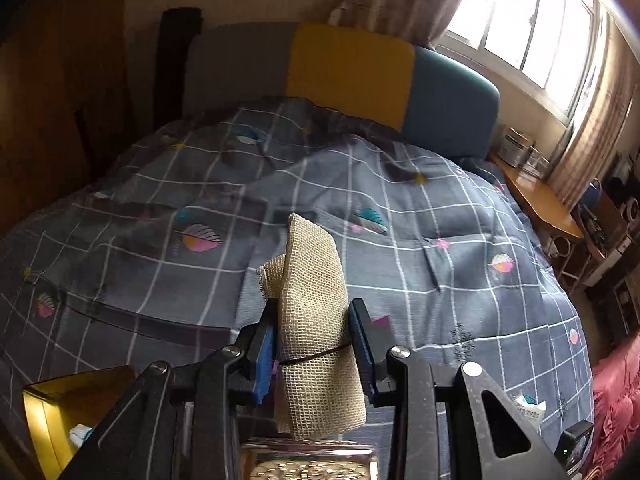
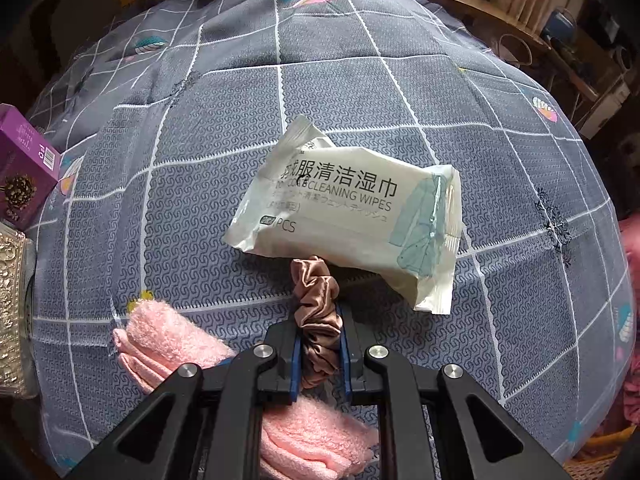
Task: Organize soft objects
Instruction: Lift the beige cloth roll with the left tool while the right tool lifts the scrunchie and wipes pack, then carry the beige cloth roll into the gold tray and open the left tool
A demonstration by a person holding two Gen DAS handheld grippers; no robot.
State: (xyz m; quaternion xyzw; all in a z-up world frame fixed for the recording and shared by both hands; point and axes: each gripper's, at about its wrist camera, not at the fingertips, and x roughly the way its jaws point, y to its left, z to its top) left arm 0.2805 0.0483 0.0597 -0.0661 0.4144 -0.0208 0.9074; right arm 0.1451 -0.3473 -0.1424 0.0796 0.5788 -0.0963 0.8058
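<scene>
My left gripper (image 1: 316, 320) is shut on a beige mesh cloth roll (image 1: 316, 320) tied with a brown band, held above the grey checked quilt (image 1: 440, 264). My right gripper (image 2: 320, 320) is shut on a brown satin scrunchie (image 2: 316, 300), just above the quilt (image 2: 200, 200). A white pack of cleaning wipes (image 2: 352, 208) lies right beyond the scrunchie. A folded pink fluffy cloth (image 2: 172, 344) lies under and left of the right gripper.
A gold open box (image 1: 60, 412) sits at lower left in the left wrist view, with a patterned tin (image 1: 308, 464) below the gripper. A purple box (image 2: 24, 164) and an embossed tin (image 2: 12, 304) stand at the left edge. A headboard (image 1: 348, 72) and wooden shelf (image 1: 536, 196) lie beyond.
</scene>
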